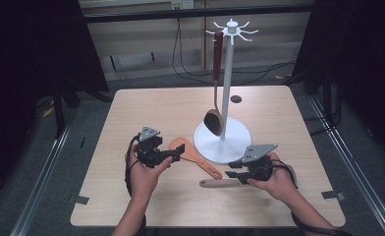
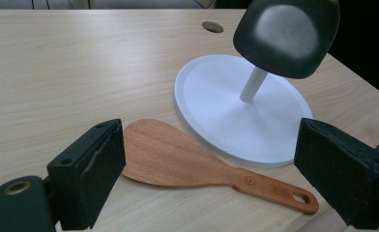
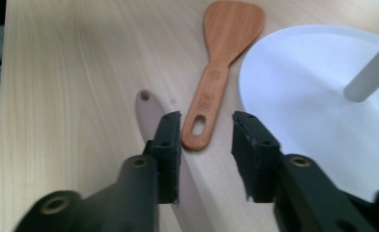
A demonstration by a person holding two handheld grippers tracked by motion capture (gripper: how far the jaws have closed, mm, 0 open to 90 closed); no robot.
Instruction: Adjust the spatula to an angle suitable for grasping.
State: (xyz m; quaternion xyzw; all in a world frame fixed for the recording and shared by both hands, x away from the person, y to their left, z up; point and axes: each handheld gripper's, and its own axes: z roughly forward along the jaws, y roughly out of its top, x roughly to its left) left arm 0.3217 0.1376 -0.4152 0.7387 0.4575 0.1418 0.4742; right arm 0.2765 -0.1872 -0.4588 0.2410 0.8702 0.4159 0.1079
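A wooden spatula lies flat on the table, blade to the left, handle toward the right. My left gripper hovers by its blade, open wide; in the left gripper view the spatula lies between and beyond the jaws of this gripper. My right gripper is open over a pale utensil handle. In the right gripper view that handle runs under the left jaw, and the spatula's holed handle end sits ahead of the gripper.
A white stand on a round base rises mid-table. On it hangs a ladle with a red-brown handle, its dark bowl above the base. A cable hole lies behind. Bare wood stretches left.
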